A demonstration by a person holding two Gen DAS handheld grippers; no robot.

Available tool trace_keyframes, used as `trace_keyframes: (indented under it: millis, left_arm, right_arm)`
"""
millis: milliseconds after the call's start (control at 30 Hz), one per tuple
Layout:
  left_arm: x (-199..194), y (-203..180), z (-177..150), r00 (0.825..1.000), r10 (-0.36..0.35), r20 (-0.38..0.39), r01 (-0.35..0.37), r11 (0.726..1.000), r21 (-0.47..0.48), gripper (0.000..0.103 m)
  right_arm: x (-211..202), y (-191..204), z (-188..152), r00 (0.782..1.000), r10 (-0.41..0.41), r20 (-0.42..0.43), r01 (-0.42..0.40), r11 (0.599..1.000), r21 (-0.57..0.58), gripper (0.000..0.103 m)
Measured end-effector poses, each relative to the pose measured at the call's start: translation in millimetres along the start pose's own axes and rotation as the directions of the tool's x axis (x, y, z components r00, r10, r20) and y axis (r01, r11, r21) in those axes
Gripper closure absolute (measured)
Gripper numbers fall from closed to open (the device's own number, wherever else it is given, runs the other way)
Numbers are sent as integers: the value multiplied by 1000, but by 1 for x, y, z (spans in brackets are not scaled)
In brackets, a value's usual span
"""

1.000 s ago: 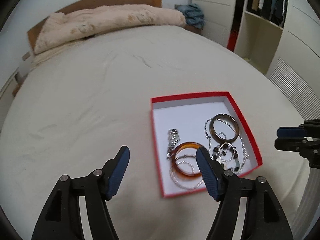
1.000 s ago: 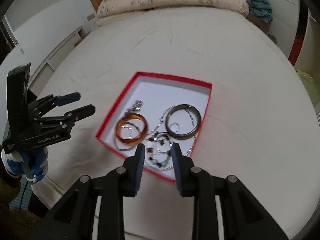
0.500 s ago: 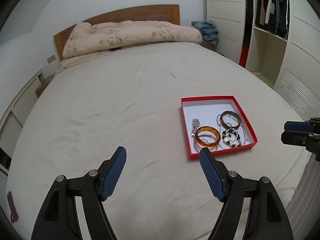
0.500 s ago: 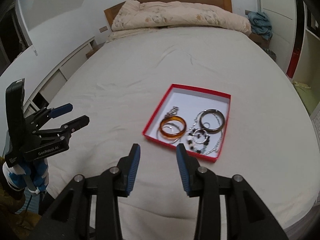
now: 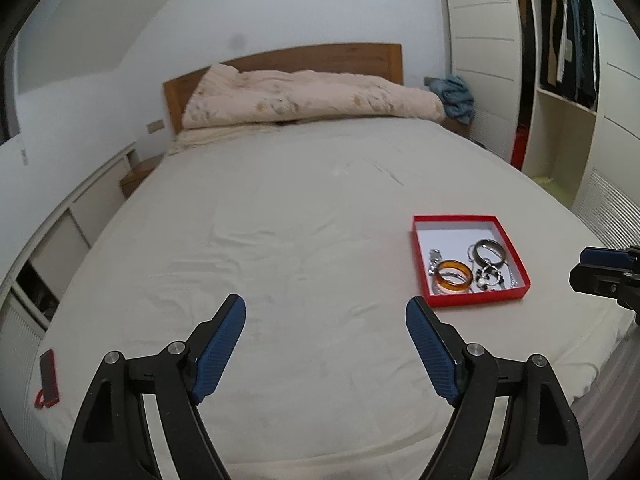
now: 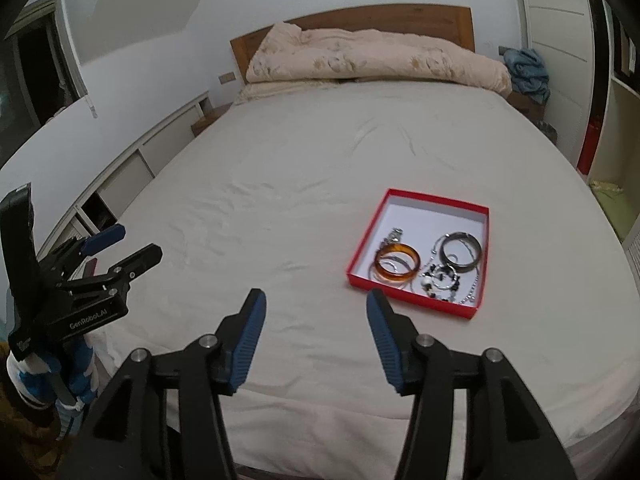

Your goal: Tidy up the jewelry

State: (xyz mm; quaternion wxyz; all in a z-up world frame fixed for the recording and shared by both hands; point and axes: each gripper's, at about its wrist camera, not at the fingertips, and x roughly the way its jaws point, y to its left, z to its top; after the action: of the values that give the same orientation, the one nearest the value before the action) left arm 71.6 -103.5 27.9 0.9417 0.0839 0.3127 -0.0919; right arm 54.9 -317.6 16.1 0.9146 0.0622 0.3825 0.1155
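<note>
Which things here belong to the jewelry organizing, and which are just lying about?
Part of the job:
- red box
- amber bangle
- dark bangle
- beaded bracelet and chains
- left gripper, open and empty
- right gripper, open and empty

Just lying about:
- quilt
- blue cloth
- small red object at the bed's edge
</note>
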Motion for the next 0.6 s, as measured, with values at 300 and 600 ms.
trace_keyframes:
  millis: [300, 600]
  left_arm:
    - [-50, 29, -18, 996, 63, 64, -61, 997, -40, 19]
    - [-84, 42, -29, 989, 97, 112, -90, 993, -73, 16]
  right_arm:
    - [-17, 44, -9, 998, 2, 65, -1, 1000, -14, 45]
    - [-28, 80, -15, 995, 2, 105, 3, 999, -49, 43]
